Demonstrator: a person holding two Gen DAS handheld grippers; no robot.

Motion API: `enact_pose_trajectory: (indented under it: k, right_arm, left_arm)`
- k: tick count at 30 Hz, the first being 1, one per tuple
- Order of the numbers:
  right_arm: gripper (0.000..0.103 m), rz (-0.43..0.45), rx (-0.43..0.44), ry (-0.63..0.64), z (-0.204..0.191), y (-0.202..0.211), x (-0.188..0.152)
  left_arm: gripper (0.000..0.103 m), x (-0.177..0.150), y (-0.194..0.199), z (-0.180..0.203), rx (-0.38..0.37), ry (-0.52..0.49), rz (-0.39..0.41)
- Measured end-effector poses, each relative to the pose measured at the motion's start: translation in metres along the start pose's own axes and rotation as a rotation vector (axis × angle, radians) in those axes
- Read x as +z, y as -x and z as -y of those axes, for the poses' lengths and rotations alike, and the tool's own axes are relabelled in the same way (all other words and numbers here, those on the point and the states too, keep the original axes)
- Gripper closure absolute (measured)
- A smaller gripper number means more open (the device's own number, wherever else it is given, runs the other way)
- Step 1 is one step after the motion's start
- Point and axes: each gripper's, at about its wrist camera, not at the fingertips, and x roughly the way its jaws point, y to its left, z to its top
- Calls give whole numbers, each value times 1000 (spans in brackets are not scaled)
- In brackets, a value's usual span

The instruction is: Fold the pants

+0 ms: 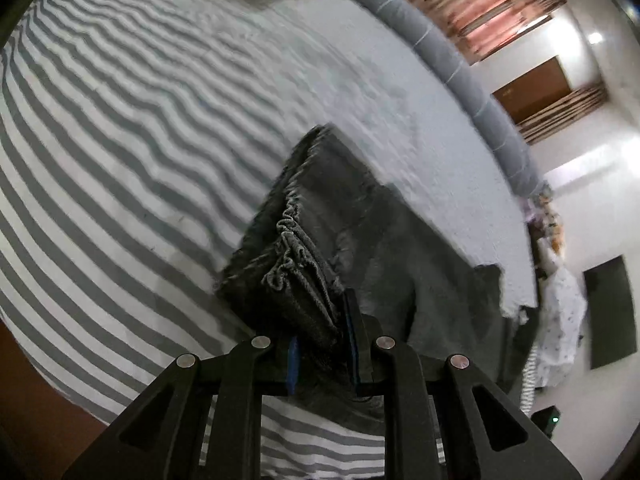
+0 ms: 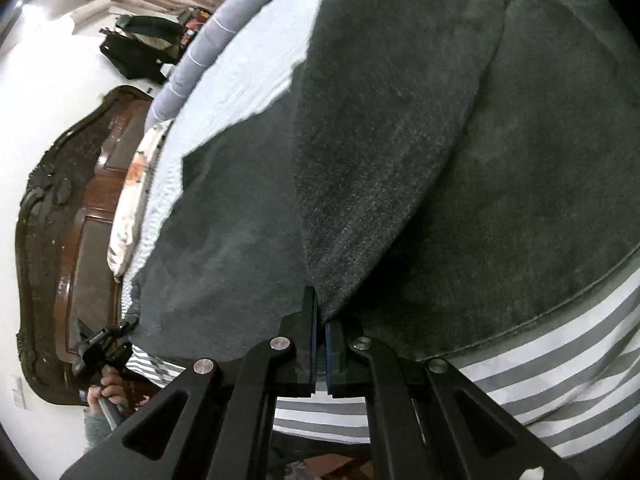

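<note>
Dark grey pants point(image 1: 340, 216) lie spread on a bed with a grey-and-white striped sheet point(image 1: 120, 128). In the left wrist view my left gripper point(image 1: 324, 340) is shut on the gathered elastic waistband point(image 1: 292, 248), which bunches thickly between the blue-edged pads. In the right wrist view the pants point(image 2: 400, 140) fill most of the picture, and my right gripper point(image 2: 320, 320) is shut on a thin fold of the dark cloth at its near edge. The other hand-held gripper point(image 2: 104, 352) shows at the lower left, with a hand point(image 2: 106, 396) around its handle.
A rolled grey blanket point(image 1: 452, 56) runs along the bed's far side. A patterned pillow point(image 2: 132, 196) leans by a carved dark wooden headboard point(image 2: 60, 220). Dark bags point(image 2: 140, 48) sit on the white floor beyond the bed. Curtains point(image 1: 480, 0) hang in the background.
</note>
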Motion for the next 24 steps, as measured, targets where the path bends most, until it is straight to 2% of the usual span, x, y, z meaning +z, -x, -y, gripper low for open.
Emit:
enact_pose_trajectory:
  k: [3,7,13,16,21,24]
  right_arm:
    - [99,-5,13,-44,8,-6,-2]
    - [99,-15,22,-40,10,-9,0]
    - [100,18,-15,23,-4,6,-3]
    - [100,24,-52,48,-10,12,-11]
    - [100,1,-96,33,-2,-4,-19]
    - [98,-8,-102,44,-4,-5,-15]
  left_arm:
    - [84,0,1,-8,-32,22,16]
    - [82,-1,2,-7,-33,6,17]
    - [80,-9,11,9,25,-42,41]
    - [80,-10,9,8,24,-25,51]
    - [80,-7,6,6,26,-7,44]
    - [80,-9,7,17,87,-49,53]
